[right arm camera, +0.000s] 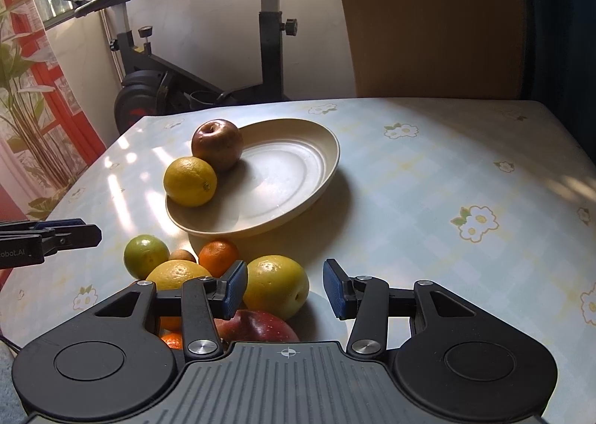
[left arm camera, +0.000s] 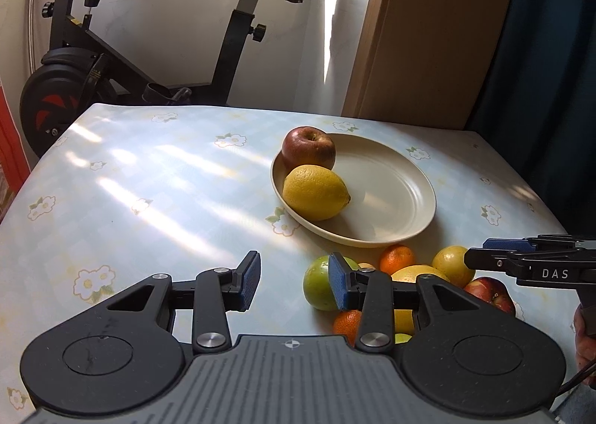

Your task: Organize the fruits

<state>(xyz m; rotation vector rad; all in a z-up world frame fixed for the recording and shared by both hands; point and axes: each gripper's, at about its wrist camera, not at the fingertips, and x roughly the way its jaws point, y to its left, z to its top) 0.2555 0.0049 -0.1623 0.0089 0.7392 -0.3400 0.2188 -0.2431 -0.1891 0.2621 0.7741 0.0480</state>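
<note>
On the bench with its flowered pale-blue oilcloth, a shallow cream plate holds a dark red apple touching a yellow lemon at its left rim. Nearer me lies the loose heap: a green round fruit, a small orange mandarin, a big yellow-green citrus and a red apple (partly hidden, possibly more beneath). My left fingers stand parted over bare cloth, holding nothing. My right fingers are parted too, empty, above the yellow-green citrus.
</note>
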